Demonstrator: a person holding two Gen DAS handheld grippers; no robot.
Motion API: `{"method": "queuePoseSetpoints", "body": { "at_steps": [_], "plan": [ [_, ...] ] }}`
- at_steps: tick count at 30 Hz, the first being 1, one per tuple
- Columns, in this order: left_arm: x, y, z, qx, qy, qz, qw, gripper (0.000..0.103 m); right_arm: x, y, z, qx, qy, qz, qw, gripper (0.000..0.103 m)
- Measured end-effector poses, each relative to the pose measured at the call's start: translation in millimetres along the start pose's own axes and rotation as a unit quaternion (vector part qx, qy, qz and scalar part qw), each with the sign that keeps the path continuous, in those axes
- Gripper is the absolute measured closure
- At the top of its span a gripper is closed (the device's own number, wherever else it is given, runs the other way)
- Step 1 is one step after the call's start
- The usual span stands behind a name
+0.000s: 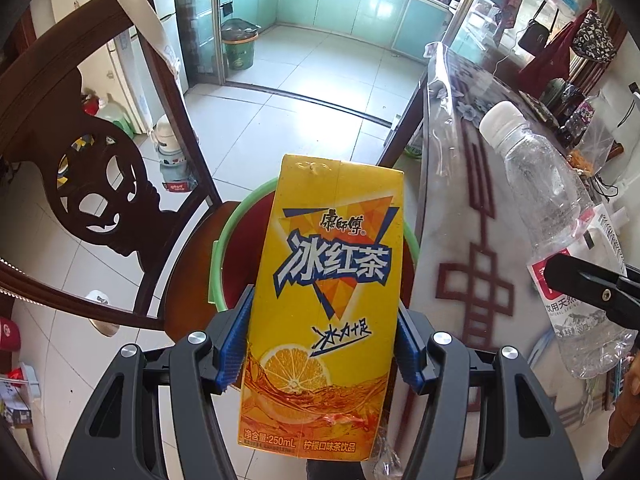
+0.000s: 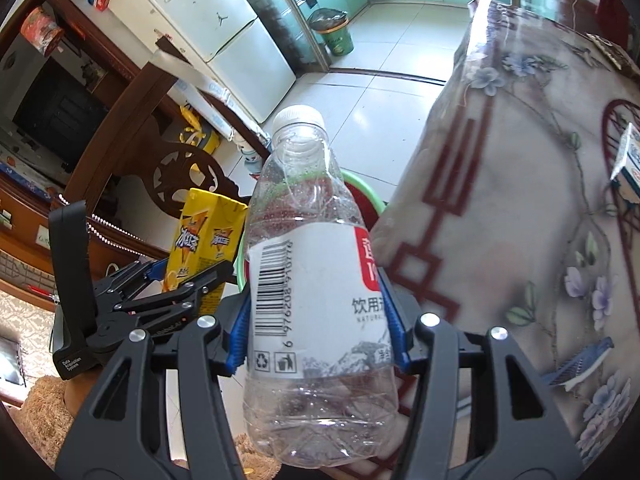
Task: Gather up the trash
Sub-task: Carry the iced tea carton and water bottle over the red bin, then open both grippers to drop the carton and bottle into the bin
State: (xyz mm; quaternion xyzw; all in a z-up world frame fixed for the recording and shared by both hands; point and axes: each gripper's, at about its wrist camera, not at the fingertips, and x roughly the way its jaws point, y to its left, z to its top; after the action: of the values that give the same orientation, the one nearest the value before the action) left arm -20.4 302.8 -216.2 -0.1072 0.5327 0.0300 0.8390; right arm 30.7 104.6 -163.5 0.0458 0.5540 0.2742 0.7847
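Note:
My left gripper [image 1: 320, 344] is shut on a yellow iced-tea carton [image 1: 324, 280], its blue pads pressing both sides. The carton hangs over a green-rimmed red bin [image 1: 232, 216] that stands on a chair seat. My right gripper [image 2: 316, 328] is shut on an empty clear plastic bottle [image 2: 316, 280] with a white cap. Behind that bottle the green rim of the bin [image 2: 360, 188] shows. In the left wrist view the bottle [image 1: 560, 216] is at the right, above the table edge. The right wrist view has the carton [image 2: 204, 240] and the left gripper at the left.
A dark carved wooden chair [image 1: 80, 184] stands left of the bin. A table with a flowered cloth [image 2: 520, 220] fills the right, with a small carton [image 2: 630, 160] on it. A green waste bin [image 1: 238, 46] stands on the tiled floor by the kitchen door.

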Motion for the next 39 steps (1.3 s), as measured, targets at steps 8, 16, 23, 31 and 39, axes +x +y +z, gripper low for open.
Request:
{"method": "queuePoseSetpoints", "body": {
  "at_steps": [8,16,23,31,39],
  "plan": [
    [10,9,8,-0.008,0.006,0.005,0.9999,0.045,16,16,10,-0.022,0.014,-0.004,1.000,0.050],
    [15,14,16,-0.015,0.008,0.010,0.9998,0.044,27,21,21,-0.035,0.025,-0.009,0.999,0.050],
    [23,17,11,-0.020,0.022,0.015,0.9995,0.044,39,27,24,-0.040,0.036,-0.011,0.998,0.050],
    [15,25,14,-0.036,0.002,0.015,0.9992,0.016,40,31,32,-0.029,0.016,-0.003,0.999,0.028],
    [3,14,21,-0.027,-0.024,0.008,0.9993,0.014,13,22,34,-0.028,-0.018,-0.023,0.999,0.028]
  ]
}}
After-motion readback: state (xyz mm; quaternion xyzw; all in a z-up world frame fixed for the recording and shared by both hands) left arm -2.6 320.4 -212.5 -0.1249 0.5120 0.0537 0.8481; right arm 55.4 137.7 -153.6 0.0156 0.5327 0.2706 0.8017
